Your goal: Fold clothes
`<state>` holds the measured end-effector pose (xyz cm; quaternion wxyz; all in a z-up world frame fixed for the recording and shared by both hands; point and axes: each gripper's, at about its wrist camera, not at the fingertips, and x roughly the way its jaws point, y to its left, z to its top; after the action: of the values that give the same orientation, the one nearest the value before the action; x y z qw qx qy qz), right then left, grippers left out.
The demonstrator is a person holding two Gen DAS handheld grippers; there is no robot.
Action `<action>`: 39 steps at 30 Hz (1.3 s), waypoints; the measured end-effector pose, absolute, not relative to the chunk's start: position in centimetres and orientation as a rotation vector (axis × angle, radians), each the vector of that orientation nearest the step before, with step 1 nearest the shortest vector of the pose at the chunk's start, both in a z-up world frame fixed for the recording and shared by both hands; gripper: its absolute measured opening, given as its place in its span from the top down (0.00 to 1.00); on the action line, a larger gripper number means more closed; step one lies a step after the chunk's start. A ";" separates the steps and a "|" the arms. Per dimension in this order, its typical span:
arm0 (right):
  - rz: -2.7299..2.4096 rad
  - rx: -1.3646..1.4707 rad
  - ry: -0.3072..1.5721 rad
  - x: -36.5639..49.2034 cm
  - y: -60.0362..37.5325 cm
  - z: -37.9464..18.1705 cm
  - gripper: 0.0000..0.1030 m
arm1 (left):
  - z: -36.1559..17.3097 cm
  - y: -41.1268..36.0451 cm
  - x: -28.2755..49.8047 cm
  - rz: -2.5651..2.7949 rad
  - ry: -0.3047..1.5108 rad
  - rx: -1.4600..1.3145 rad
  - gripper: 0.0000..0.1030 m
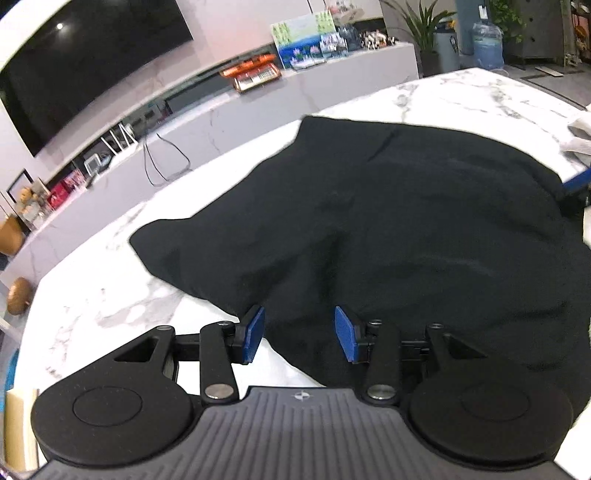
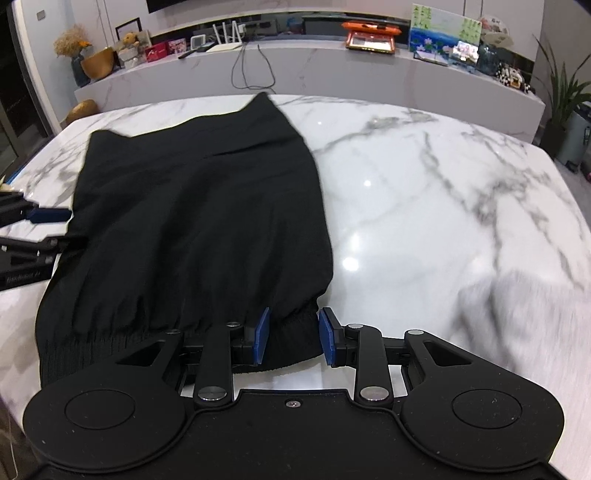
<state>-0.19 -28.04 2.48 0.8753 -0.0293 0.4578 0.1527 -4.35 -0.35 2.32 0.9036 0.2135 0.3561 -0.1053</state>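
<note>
Two tongs are in view, one for each hand. The left tongs have their blue pads apart, and the near edge of the one black garment lies between and under them; the pads do not press the cloth. The right tongs are also apart, with the ribbed hem of the garment in the gap between the two pads, not squeezed. In the right wrist view the left tongs show at the left border, beside the side of the cloth.

The garment lies spread on the white marble tabletop, more to the left part of it, with some wrinkles and one corner reaching the far edge.

Behind the tabletop runs a long low shelf with many small things: one orange box, one painted picture, one white router, one hanging cable. One green plant stands at the right. One dark screen hangs on the wall.
</note>
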 end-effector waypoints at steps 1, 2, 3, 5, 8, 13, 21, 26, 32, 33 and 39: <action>0.326 -0.059 0.955 -1.0 -27.6 2.5 0.73 | 2.4 -0.3 -4.8 -0.217 0.726 0.443 0.60; 0.333 -0.056 0.955 -1.8 -27.2 2.5 0.73 | 2.6 -0.2 -5.5 -0.222 0.716 0.443 0.60; 0.340 -0.055 0.955 -2.3 -26.9 2.5 0.73 | 2.7 -0.2 -6.4 -0.229 0.708 0.441 0.60; 0.376 -0.041 0.954 -4.2 -25.9 2.5 0.73 | 2.9 -0.1 -7.7 -0.239 0.699 0.433 0.60; 0.423 -0.033 0.960 -6.4 -24.5 2.1 0.73 | 2.9 0.0 -9.5 -0.243 0.694 0.413 0.60; 0.466 -0.057 0.935 -8.7 -22.8 1.7 0.72 | 2.6 1.9 -10.9 -0.208 0.716 0.314 0.60; 0.450 0.130 0.841 -9.0 -25.4 3.0 0.70 | 3.0 5.4 -11.0 -0.155 0.740 0.122 0.53; 0.428 0.221 0.838 -8.3 -25.9 3.0 0.62 | 2.4 6.2 -11.3 -0.161 0.780 0.057 0.52; 0.391 0.249 0.863 -6.7 -25.1 2.3 0.62 | 1.2 6.8 -11.6 -0.147 0.835 -0.010 0.51; 0.389 0.246 0.866 -6.9 -25.1 2.2 0.62 | 1.0 6.9 -11.6 -0.143 0.849 -0.019 0.51; 0.382 0.254 0.904 -6.3 -24.3 1.4 0.62 | 0.5 8.0 -11.9 -0.133 0.870 -0.094 0.49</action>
<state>-6.26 -24.30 1.35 0.8743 0.1218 0.4327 0.1830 -11.86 7.99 0.49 0.9036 -0.0453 0.4211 -0.0643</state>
